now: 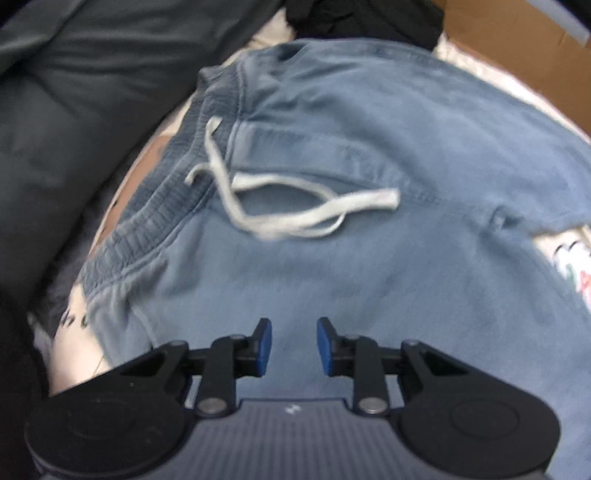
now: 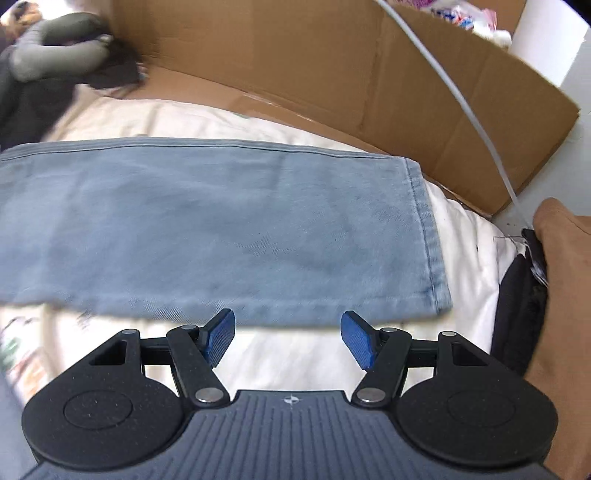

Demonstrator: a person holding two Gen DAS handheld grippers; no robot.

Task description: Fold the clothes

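Observation:
Light blue drawstring pants [image 1: 332, 155] lie flat on a white printed sheet [image 1: 570, 266]. The elastic waistband [image 1: 155, 206] and a white drawstring [image 1: 295, 218] show in the left wrist view. My left gripper [image 1: 294, 347] hovers above the upper part of the pants, its blue pads a narrow gap apart with nothing between them. In the right wrist view the pant leg [image 2: 221, 229] ends in a stitched hem [image 2: 428, 236]. My right gripper [image 2: 288, 339] stands open over the sheet [image 2: 295, 354], just in front of the leg's near edge, holding nothing.
A flattened cardboard box [image 2: 369, 74] lies behind the pants. Dark grey fabric [image 1: 74, 110] fills the left, and a black garment [image 1: 369, 18] sits beyond the waistband. A white cable [image 2: 461, 99] crosses the cardboard. A black and a brown item [image 2: 561, 295] sit at the right.

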